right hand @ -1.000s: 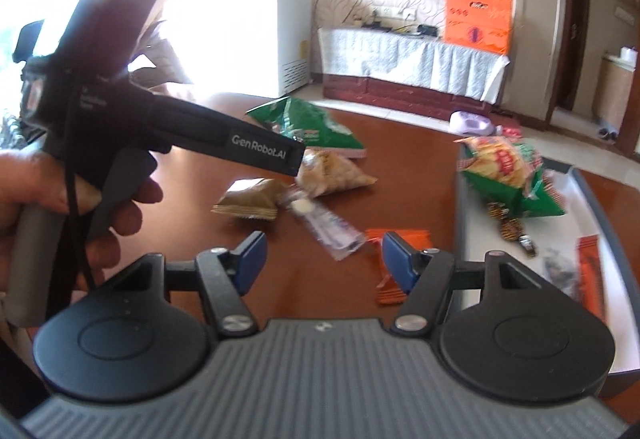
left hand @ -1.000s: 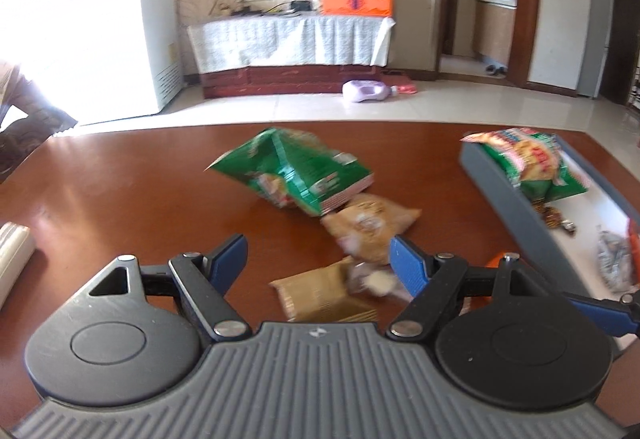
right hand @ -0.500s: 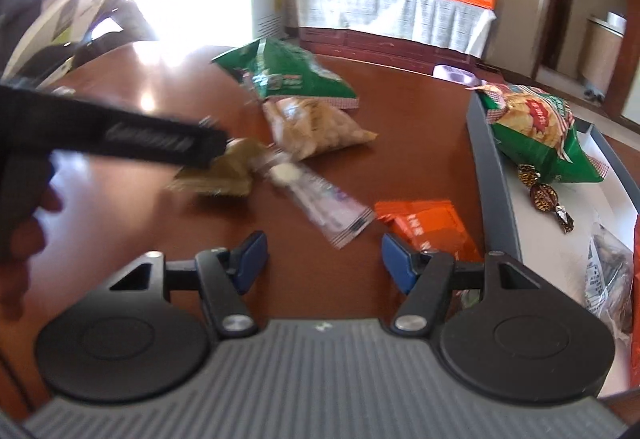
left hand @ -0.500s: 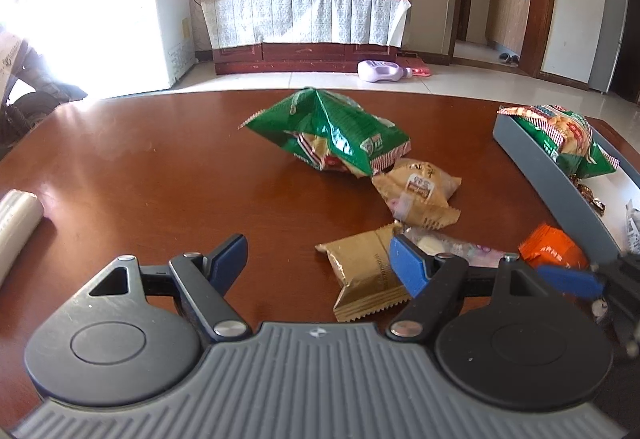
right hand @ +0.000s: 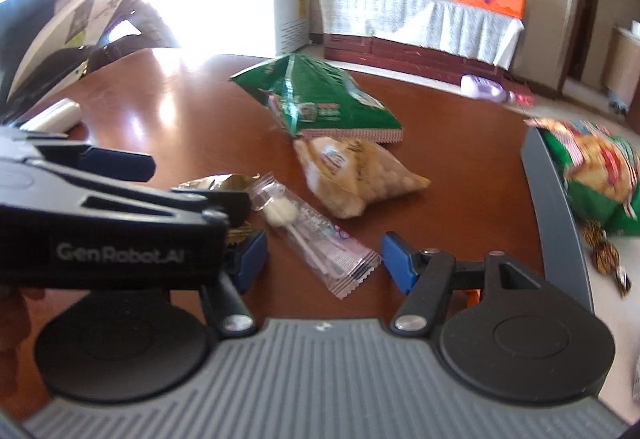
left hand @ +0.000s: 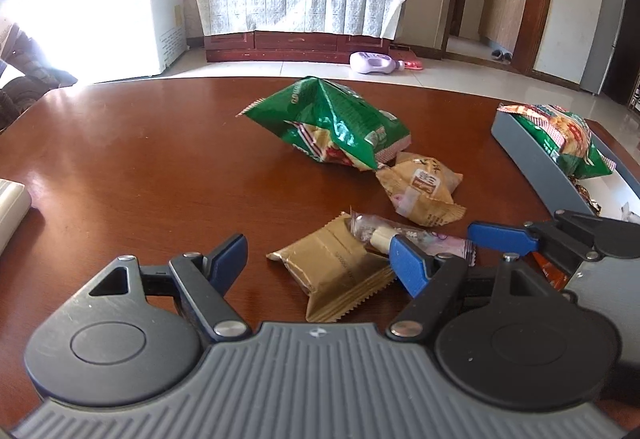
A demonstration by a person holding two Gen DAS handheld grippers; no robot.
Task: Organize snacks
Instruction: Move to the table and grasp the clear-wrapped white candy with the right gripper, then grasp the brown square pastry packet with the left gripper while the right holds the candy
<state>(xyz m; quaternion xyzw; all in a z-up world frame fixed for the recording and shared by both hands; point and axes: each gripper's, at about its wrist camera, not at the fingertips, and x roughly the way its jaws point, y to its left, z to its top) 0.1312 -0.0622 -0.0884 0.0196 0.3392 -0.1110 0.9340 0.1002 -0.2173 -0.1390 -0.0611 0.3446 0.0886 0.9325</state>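
Observation:
Snacks lie loose on a brown table: a green bag (left hand: 332,127), a tan bag (left hand: 420,191), a brown packet (left hand: 336,271) and a clear-wrapped sweet (right hand: 320,243). My left gripper (left hand: 318,263) is open low over the brown packet, which lies between its blue fingers without being pressed. My right gripper (right hand: 326,259) is open too, with the clear wrapper's near end between its fingertips. In the left wrist view the right gripper's fingers (left hand: 500,239) reach in from the right. An orange packet (left hand: 548,271) lies mostly hidden beneath it. A grey tray (right hand: 552,199) at the right holds a green-and-yellow bag (right hand: 592,167).
Small wrapped candies (right hand: 604,251) lie on the tray's white floor. A white roll (right hand: 52,115) rests near the table's left edge. Beyond the far edge are a tiled floor, a white freezer and a cloth-covered cabinet. The left gripper's body crosses the left of the right wrist view.
My right gripper has moved left and down, from the orange packet to the clear wrapper. My left gripper has edged closer over the brown packet. Neither has opened or shut.

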